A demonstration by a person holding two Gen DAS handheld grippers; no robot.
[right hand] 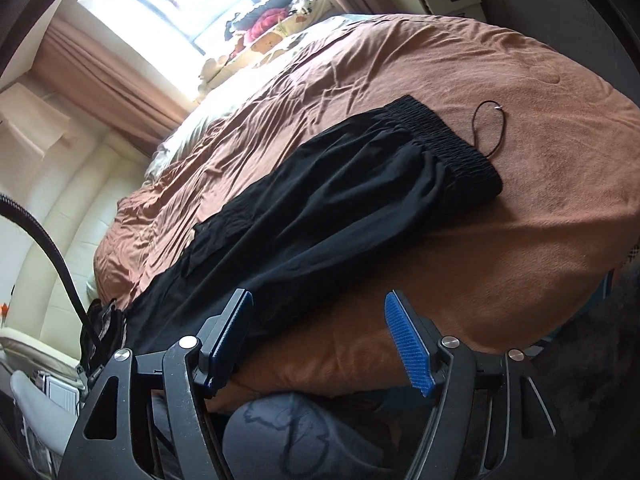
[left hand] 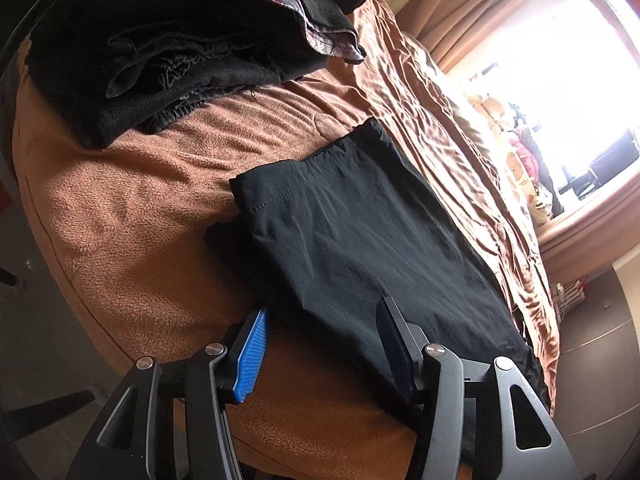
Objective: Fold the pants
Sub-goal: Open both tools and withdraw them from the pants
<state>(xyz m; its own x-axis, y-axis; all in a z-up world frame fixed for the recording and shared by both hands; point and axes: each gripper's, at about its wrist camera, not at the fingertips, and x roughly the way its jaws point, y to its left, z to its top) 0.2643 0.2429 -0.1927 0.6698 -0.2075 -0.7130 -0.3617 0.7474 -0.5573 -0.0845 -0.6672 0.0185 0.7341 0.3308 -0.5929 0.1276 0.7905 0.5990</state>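
While both the left gripper (left hand: 320, 344) and right gripper (right hand: 320, 340) gape empty, low in frame, the pants (right hand: 320, 200) near the bed (right hand: 520, 240) edge could slip off.

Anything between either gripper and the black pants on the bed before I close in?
Nothing visible. The left gripper is open right at the pants, near their edge. The right gripper is open beside the pants' near edge, only bare brown blanket around.
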